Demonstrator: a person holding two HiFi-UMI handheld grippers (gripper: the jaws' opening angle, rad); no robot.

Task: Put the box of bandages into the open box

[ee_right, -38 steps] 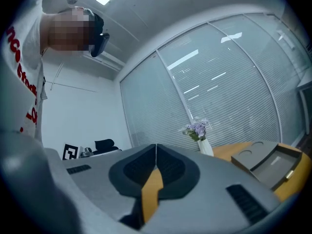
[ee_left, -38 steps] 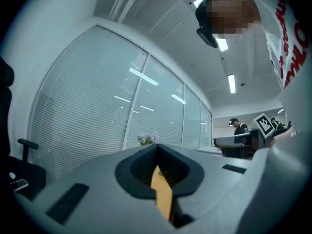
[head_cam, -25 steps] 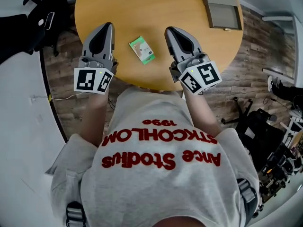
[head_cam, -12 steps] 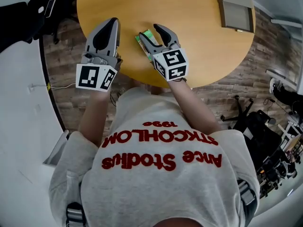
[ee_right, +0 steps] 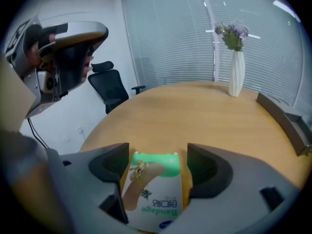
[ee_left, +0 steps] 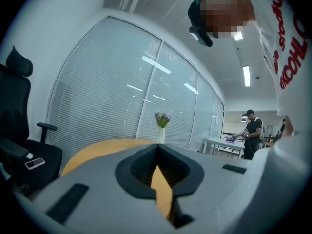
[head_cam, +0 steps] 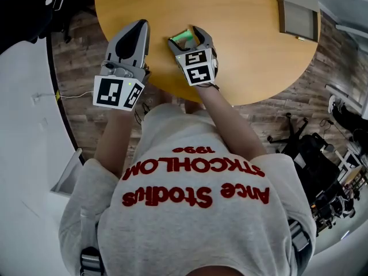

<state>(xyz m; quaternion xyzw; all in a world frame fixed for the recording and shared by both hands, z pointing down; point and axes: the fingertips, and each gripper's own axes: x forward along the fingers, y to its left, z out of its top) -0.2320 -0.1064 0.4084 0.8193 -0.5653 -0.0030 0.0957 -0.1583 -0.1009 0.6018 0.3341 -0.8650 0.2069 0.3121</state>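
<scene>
While the left gripper (head_cam: 140, 25) sits at the table's (head_cam: 247, 45) 7 o'clock edge with jaws pressed together, the right gripper (head_cam: 185, 37) is spreading its jaws around the bandage box (ee_right: 155, 189), lying near 6 o'clock. An open box (head_cam: 299, 10) sits at 2 o'clock.

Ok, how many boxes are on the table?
2. The bandage box lies on the table between the right gripper's opening jaws; the open box sits at the table's far right edge. None looks hidden.
</scene>
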